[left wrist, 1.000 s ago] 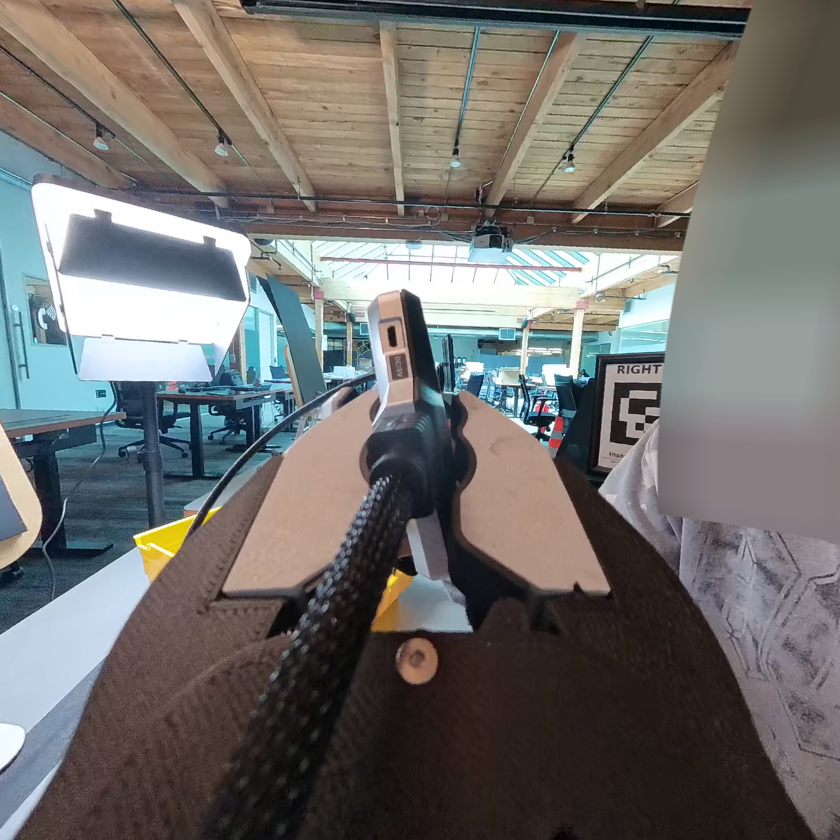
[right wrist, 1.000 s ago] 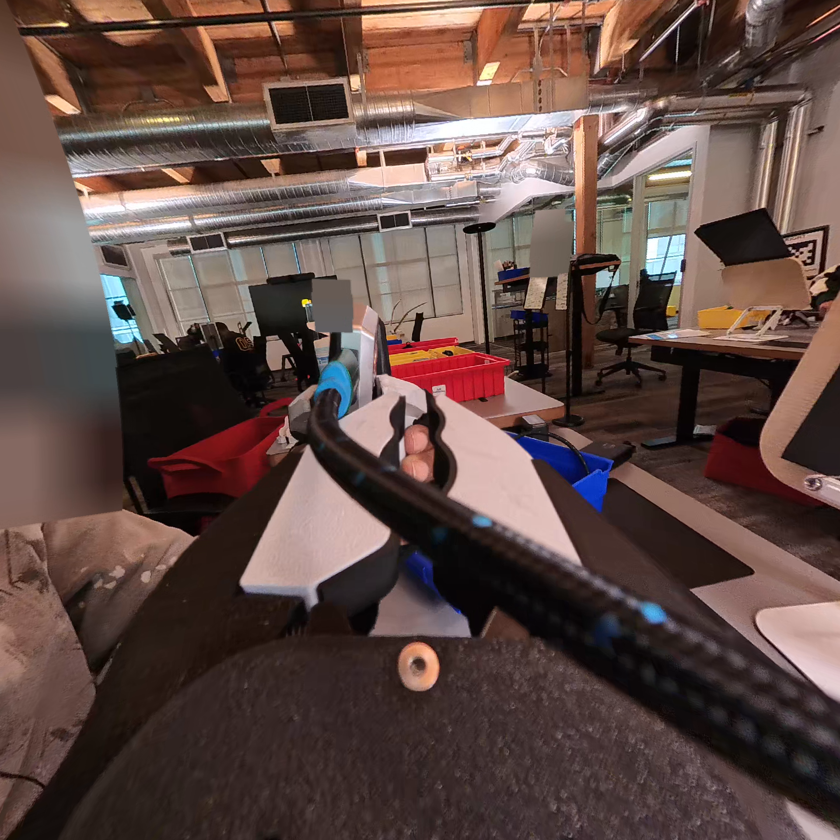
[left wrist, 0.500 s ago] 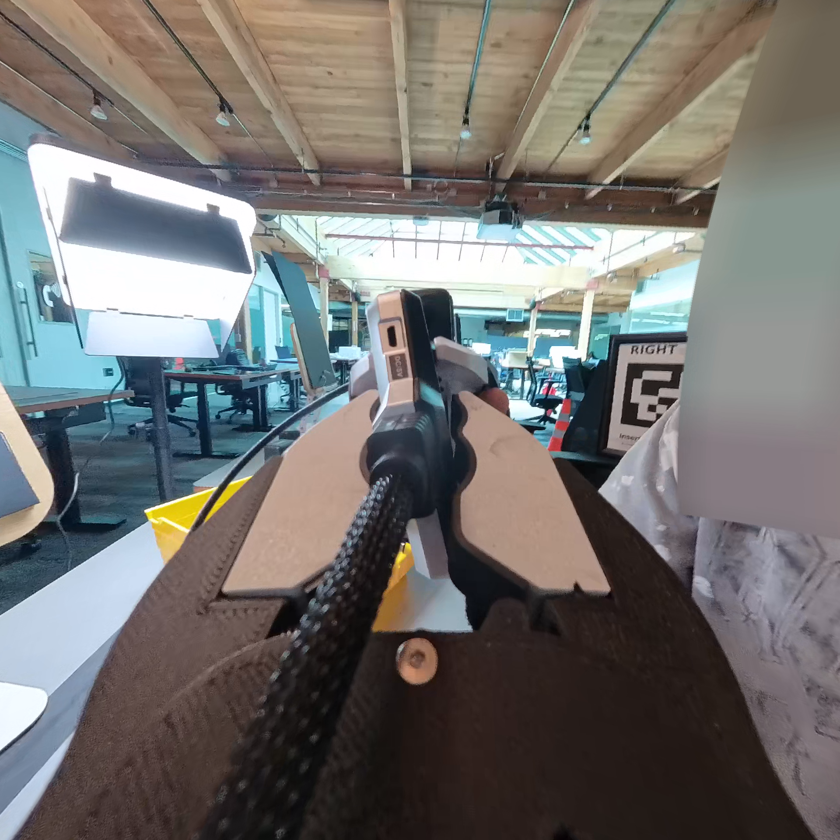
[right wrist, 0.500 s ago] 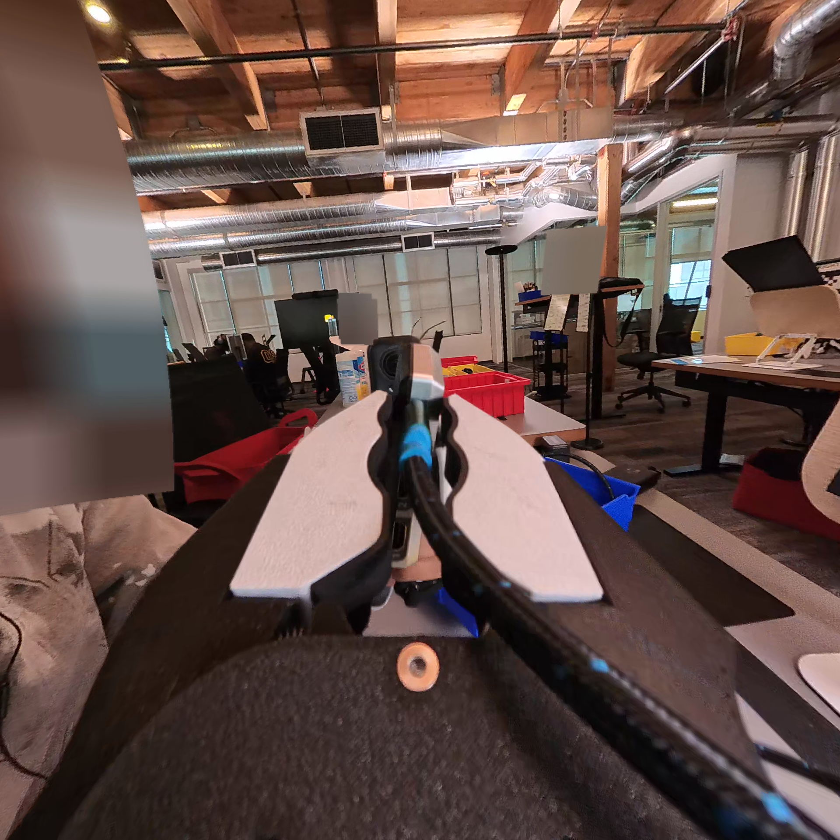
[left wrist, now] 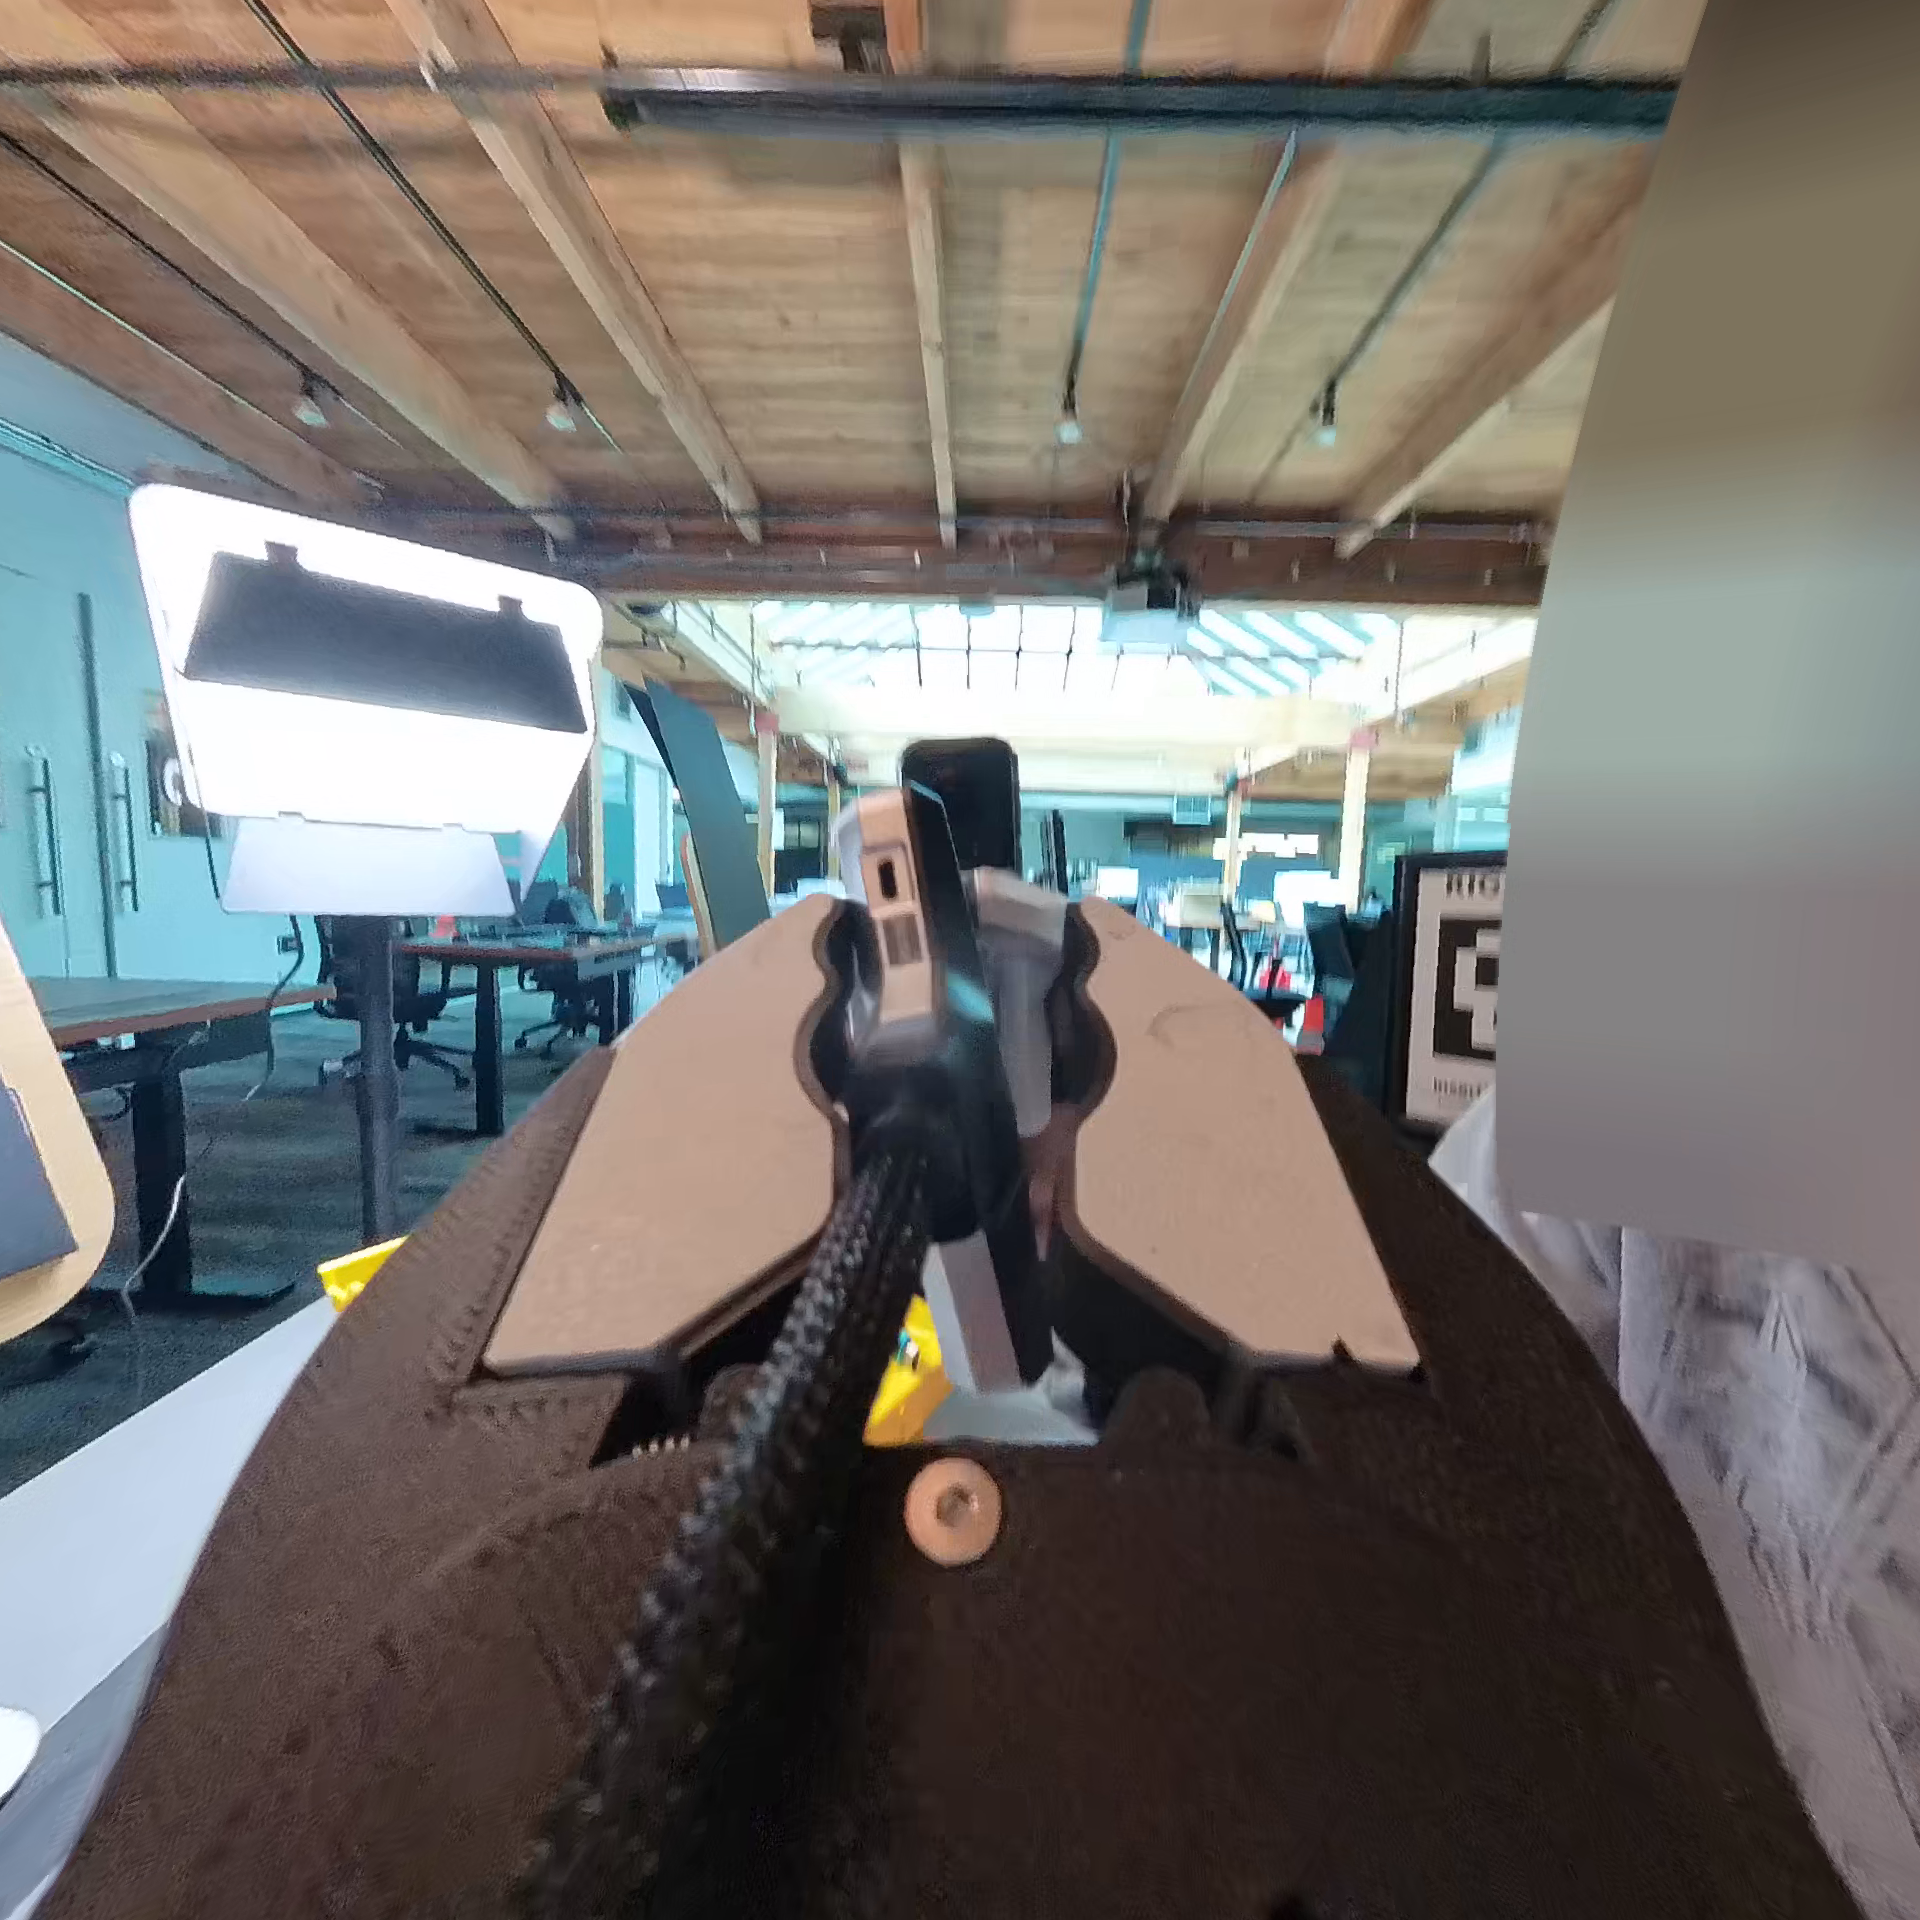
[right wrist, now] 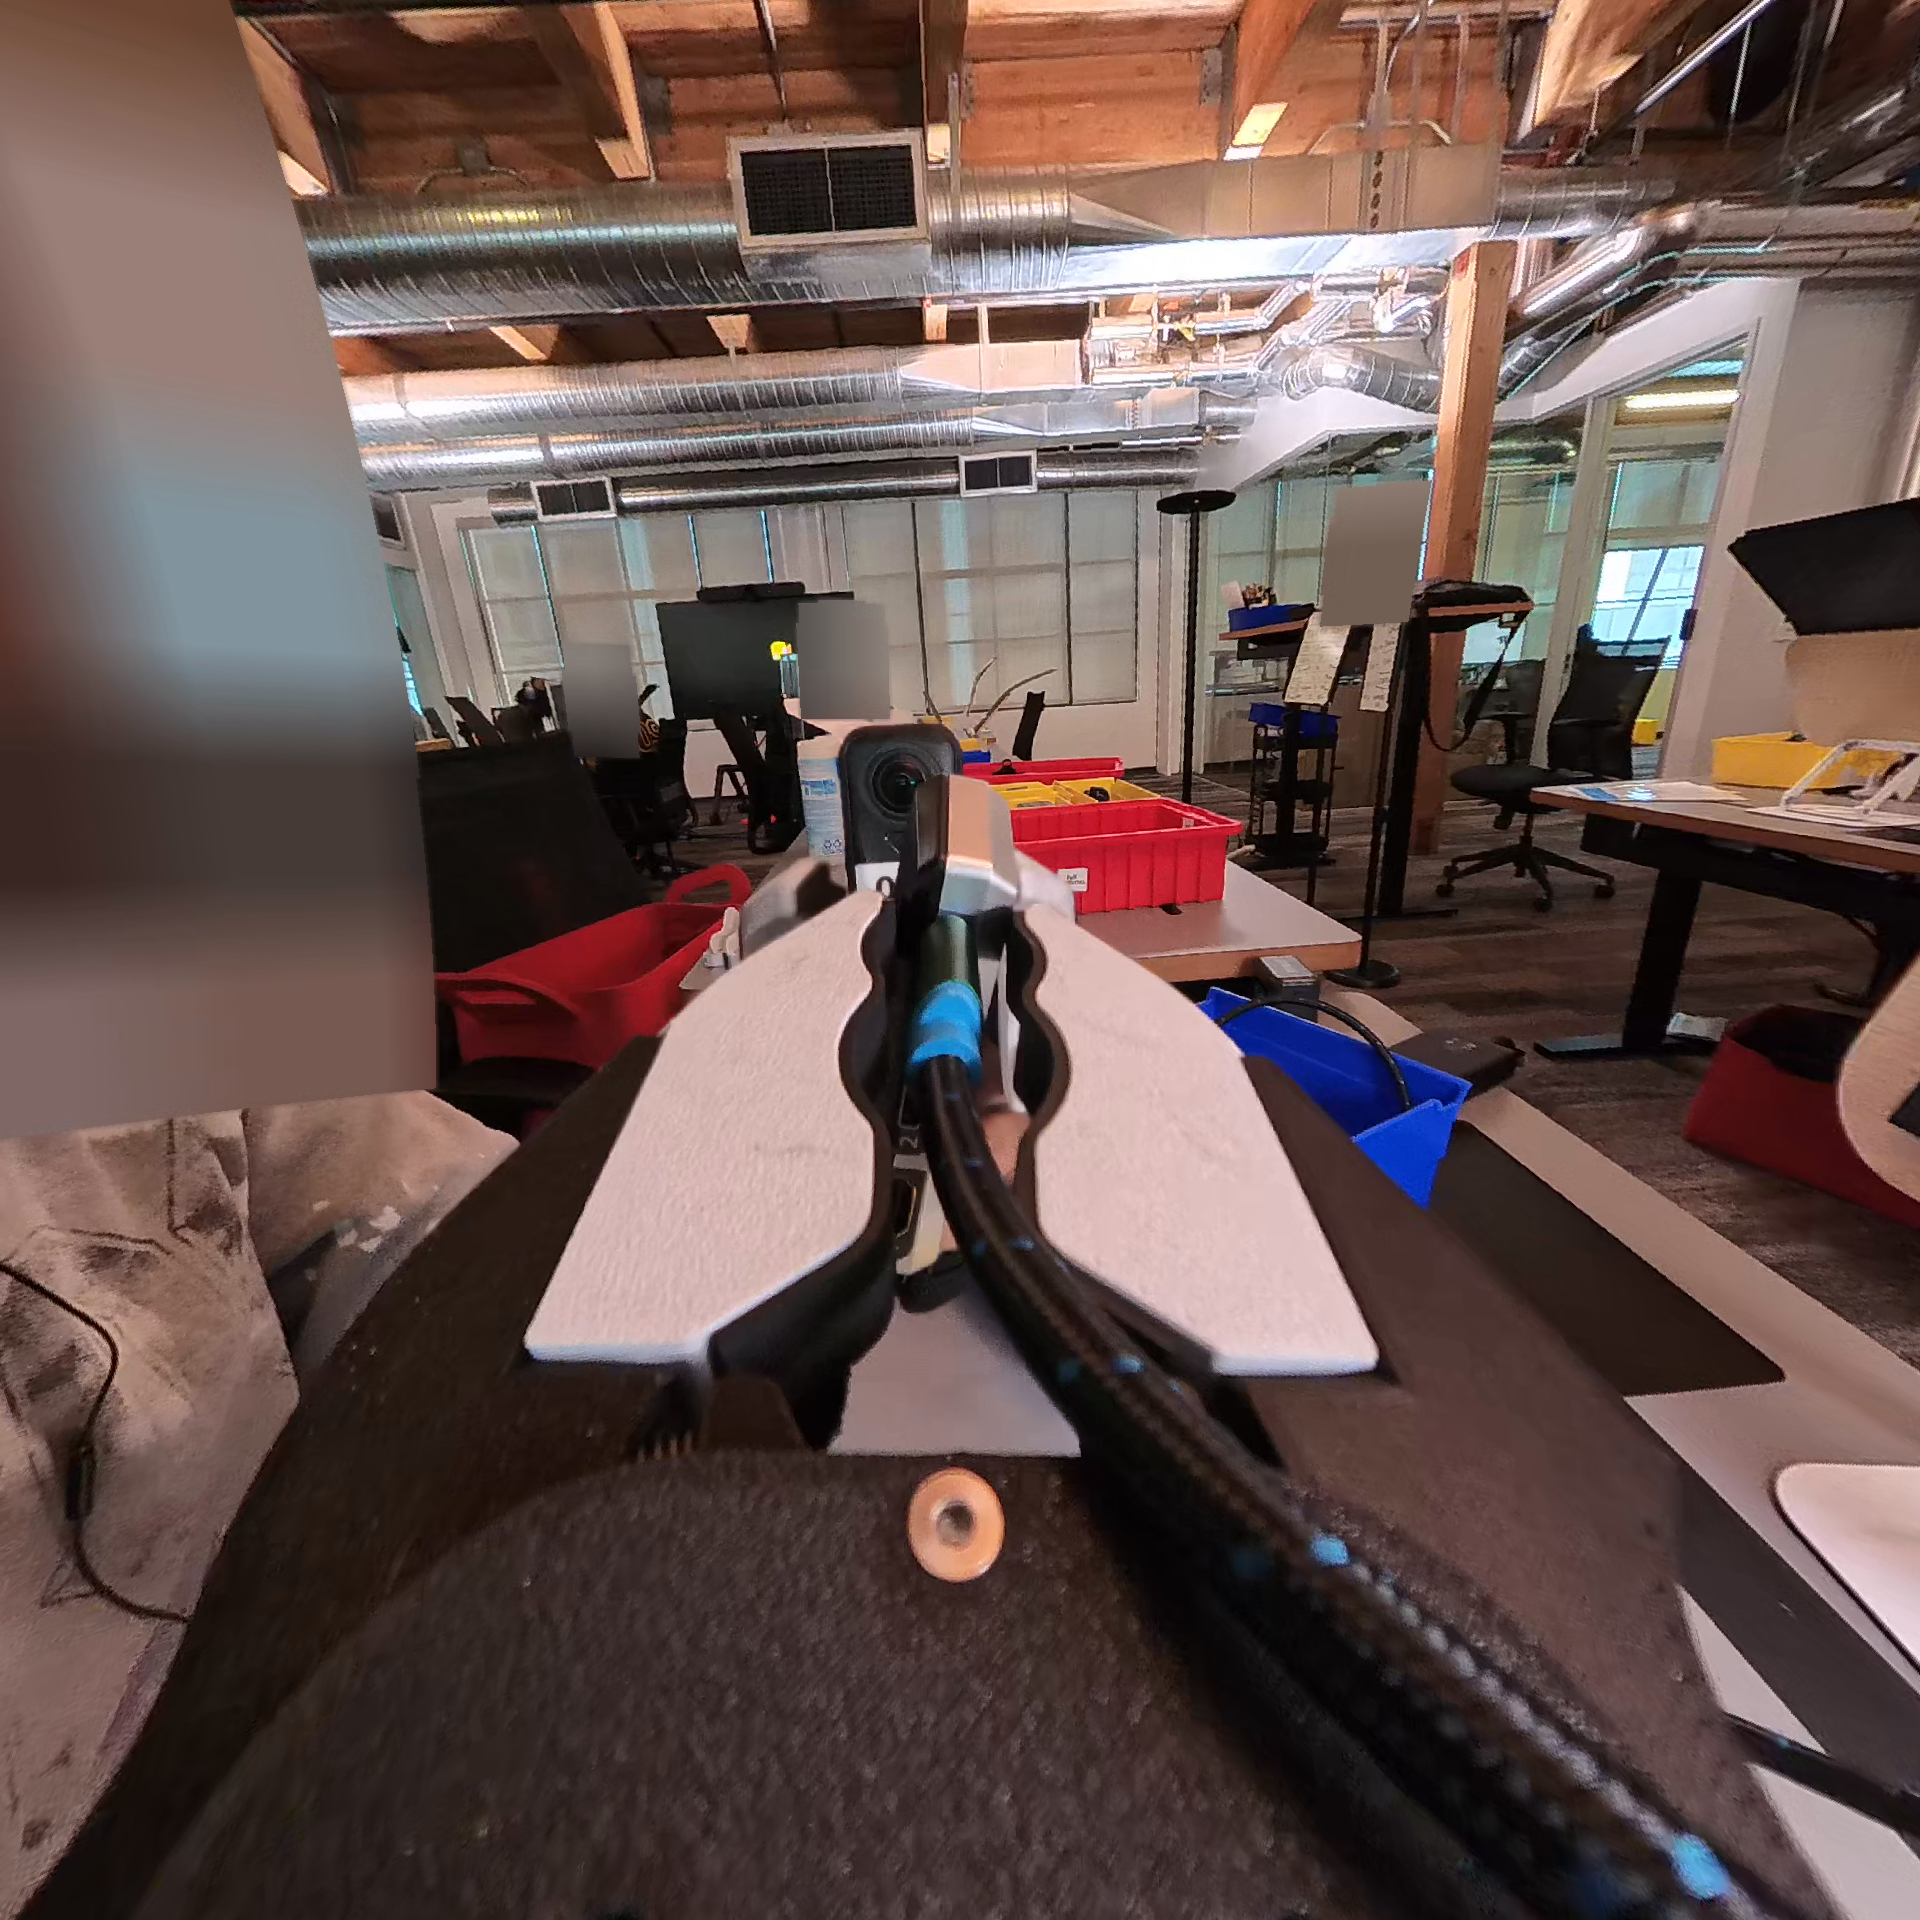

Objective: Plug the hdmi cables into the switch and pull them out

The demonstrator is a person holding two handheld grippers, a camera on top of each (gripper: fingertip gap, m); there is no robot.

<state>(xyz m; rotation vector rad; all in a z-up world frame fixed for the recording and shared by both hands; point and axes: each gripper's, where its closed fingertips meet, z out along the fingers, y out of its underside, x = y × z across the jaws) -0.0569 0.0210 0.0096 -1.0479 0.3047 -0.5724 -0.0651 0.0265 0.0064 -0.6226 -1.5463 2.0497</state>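
Note:
My left gripper (left wrist: 951, 914) is shut on the silver and black HDMI switch (left wrist: 896, 956), which stands upright between the tan pads. A black braided cable (left wrist: 790, 1382) is plugged into the switch's near side. My right gripper (right wrist: 940, 904) faces the left one. It is shut on the blue-collared plug (right wrist: 945, 1023) of a black cable with blue flecks (right wrist: 1143, 1382). The plug's tip is at the switch (right wrist: 971, 862); how deep it sits is hidden. The left gripper's camera (right wrist: 896, 790) shows just behind the switch.
A white tabletop (left wrist: 125, 1507) lies below, with a yellow bin (left wrist: 358, 1273) on it. A blue bin (right wrist: 1351, 1091) and red bins (right wrist: 1122, 847) stand beyond the right gripper. A lit panel on a stand (left wrist: 364, 707) is at left. The person's sleeve (right wrist: 125, 1351) is close.
The right gripper swung its blue-collared plug from beside the switch into line with it and brought it up to the switch. Its camera now shows behind the switch in the left view.

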